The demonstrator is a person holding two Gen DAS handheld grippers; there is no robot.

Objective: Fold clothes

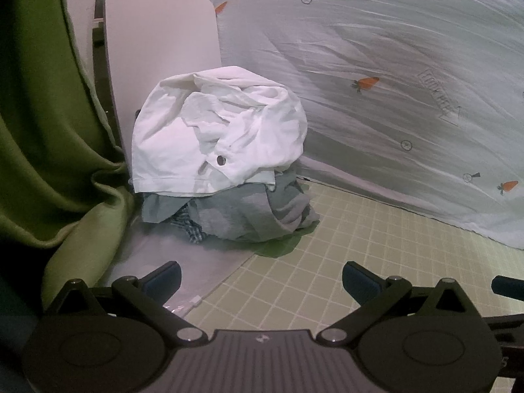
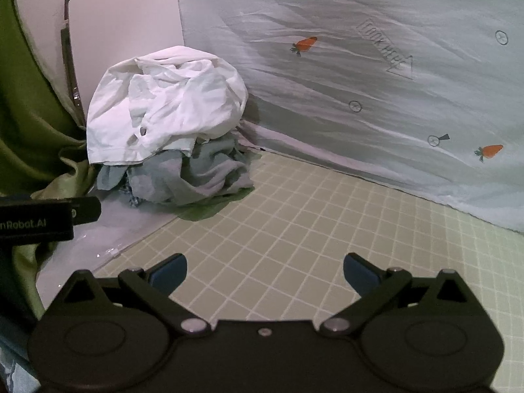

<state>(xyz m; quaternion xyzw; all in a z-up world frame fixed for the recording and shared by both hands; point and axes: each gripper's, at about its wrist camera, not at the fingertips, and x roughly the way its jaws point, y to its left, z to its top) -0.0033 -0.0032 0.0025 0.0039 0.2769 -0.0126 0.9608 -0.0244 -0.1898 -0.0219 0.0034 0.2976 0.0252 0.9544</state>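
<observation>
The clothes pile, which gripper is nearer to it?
Left, slightly. The left gripper faces the clothes pile almost head-on; the right gripper sits off to its right, both open.

Checked garment (image 1: 193, 229) mostly buried under pile, green curtain (image 1: 49, 131) cut off at left

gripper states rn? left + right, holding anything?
Left gripper: open, holding nothing, clear of the clothes pile.
Right gripper: open, holding nothing, over the grid mat.
</observation>
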